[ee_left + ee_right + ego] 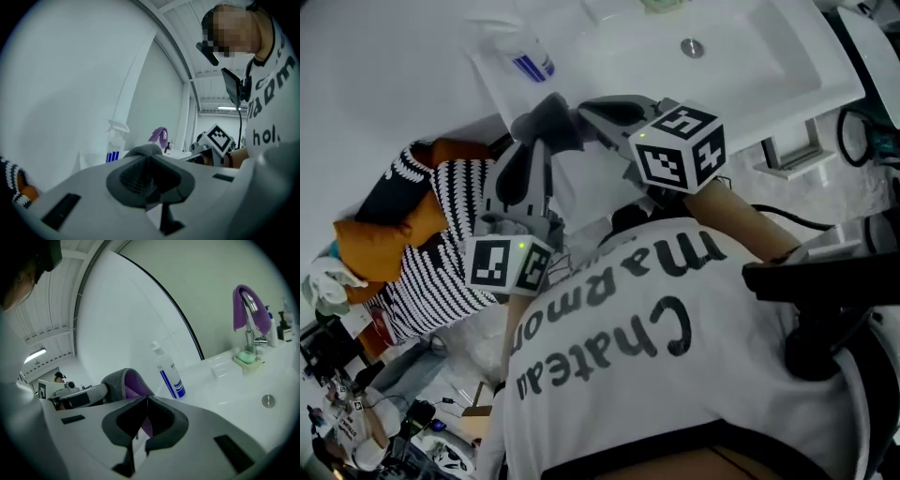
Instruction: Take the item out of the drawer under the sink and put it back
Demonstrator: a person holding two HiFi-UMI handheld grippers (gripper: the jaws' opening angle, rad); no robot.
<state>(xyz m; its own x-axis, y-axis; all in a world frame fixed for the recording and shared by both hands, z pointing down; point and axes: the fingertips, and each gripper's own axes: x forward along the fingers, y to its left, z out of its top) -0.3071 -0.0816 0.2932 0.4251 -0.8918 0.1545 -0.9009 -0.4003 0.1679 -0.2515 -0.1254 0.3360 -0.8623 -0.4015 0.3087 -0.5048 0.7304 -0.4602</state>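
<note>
Grey cloth (123,383) with a purple inner face hangs folded in the air just above the front edge of the white sink (769,56). The 2 tools share it: the left hand-held gripper (149,176) and the right hand-held gripper (143,420) are each clamped tight on its fabric. A spray bottle (169,376) stands on the sink ledge behind it.

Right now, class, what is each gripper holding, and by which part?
One grey-and-purple cloth is held by both. The left gripper and the right gripper are each shut on the fabric's edge nearest to it.
</note>
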